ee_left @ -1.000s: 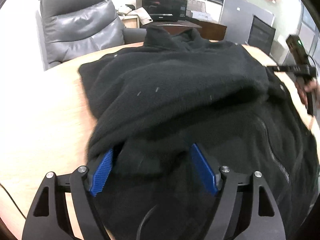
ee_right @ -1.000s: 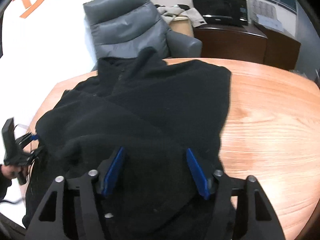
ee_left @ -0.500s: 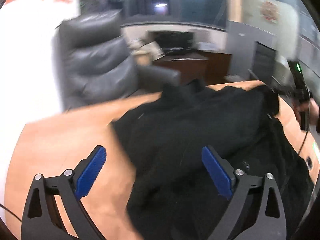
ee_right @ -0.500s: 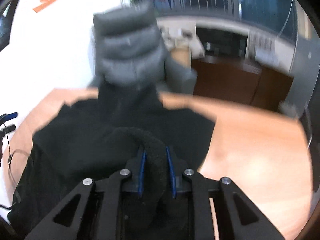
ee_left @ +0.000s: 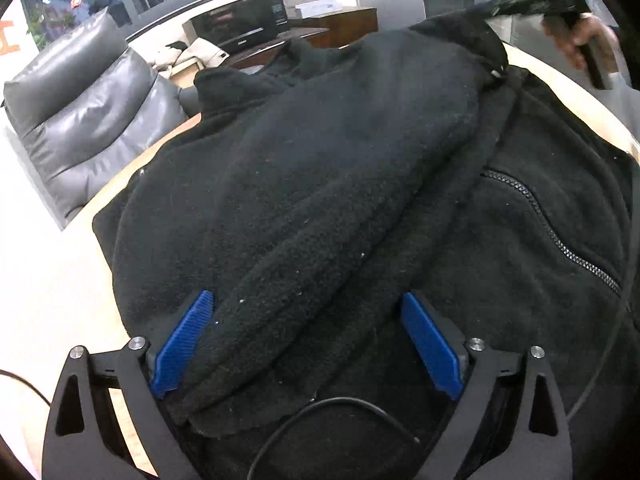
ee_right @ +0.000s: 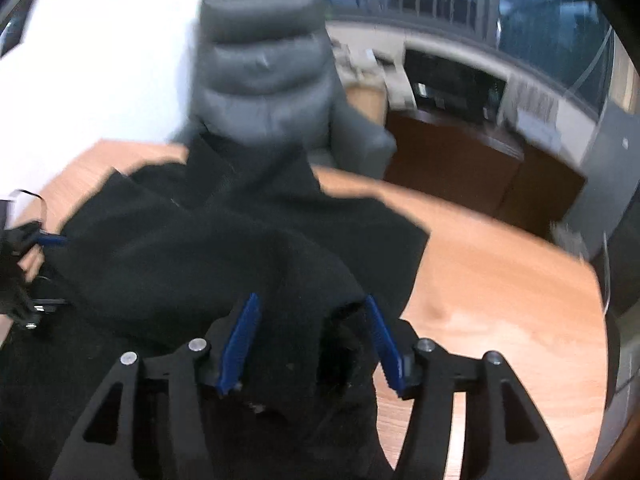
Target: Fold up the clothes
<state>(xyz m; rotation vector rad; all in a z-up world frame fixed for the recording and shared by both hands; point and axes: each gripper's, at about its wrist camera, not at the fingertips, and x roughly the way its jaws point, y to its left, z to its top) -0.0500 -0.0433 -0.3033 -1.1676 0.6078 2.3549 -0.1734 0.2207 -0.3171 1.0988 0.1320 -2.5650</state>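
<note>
A black fleece jacket (ee_left: 340, 184) with a zipper lies spread on the wooden table (ee_left: 60, 280). A folded sleeve runs diagonally across it. My left gripper (ee_left: 308, 340) is open, its blue pads astride the near end of that fold. In the right wrist view the jacket (ee_right: 224, 248) is bunched. My right gripper (ee_right: 312, 340) is open with a ridge of fleece lying between its blue pads. The right gripper also shows in the left wrist view (ee_left: 560, 4), at the jacket's far right corner.
A grey leather chair (ee_left: 80, 112) stands behind the table's far edge. A dark cabinet with a black appliance (ee_right: 452, 84) lies beyond it. Bare table top (ee_right: 500, 300) stretches to the right of the jacket. A black cable (ee_left: 328, 424) loops at the left gripper's base.
My right gripper was shut on a fold of fleece half a second ago; its jaws now stand apart. My left gripper moved back down over the sleeve fold.
</note>
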